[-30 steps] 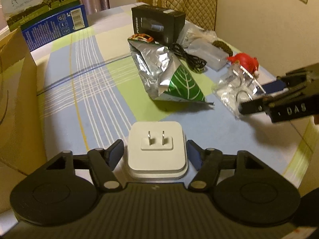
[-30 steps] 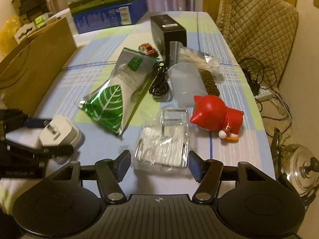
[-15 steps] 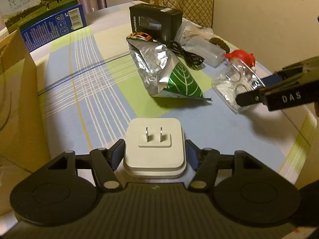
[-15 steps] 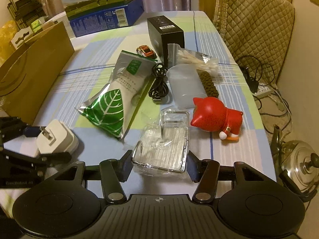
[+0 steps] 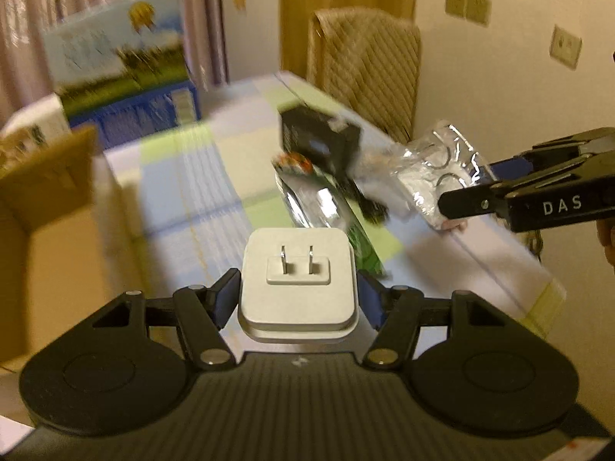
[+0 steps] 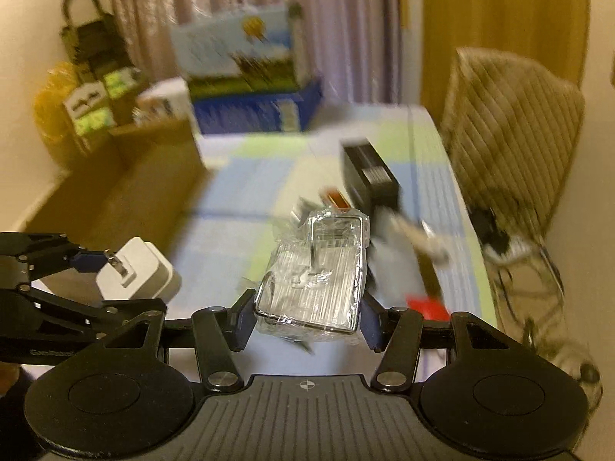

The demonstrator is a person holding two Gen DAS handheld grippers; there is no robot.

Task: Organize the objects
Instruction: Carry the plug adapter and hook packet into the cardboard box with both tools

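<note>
My left gripper (image 5: 298, 296) is shut on a white two-prong charger plug (image 5: 298, 269), held off the table with its prongs facing up. In the right wrist view the same charger (image 6: 142, 272) hangs at the left in the left gripper (image 6: 96, 280). My right gripper (image 6: 307, 319) is shut on a clear plastic-wrapped packet of metal wire parts (image 6: 319, 272), and both blue pads press its sides. The left wrist view shows that packet (image 5: 430, 169) at the right, raised above the table in the right gripper (image 5: 472, 184). Both views are blurred.
An open brown cardboard box (image 5: 46, 207) stands at the table's left. A blue milk carton case (image 5: 127, 77) sits at the far end. On the checked cloth (image 5: 192, 192) lie a black box (image 5: 315, 142), a green foil pouch (image 5: 326, 207) and a red figure (image 6: 426, 307). A quilted chair (image 5: 365, 65) stands behind.
Both grippers have risen from the table, carrying the charger and the packet. The right jaws closed onto the packet, which lay on the cloth a second ago.
</note>
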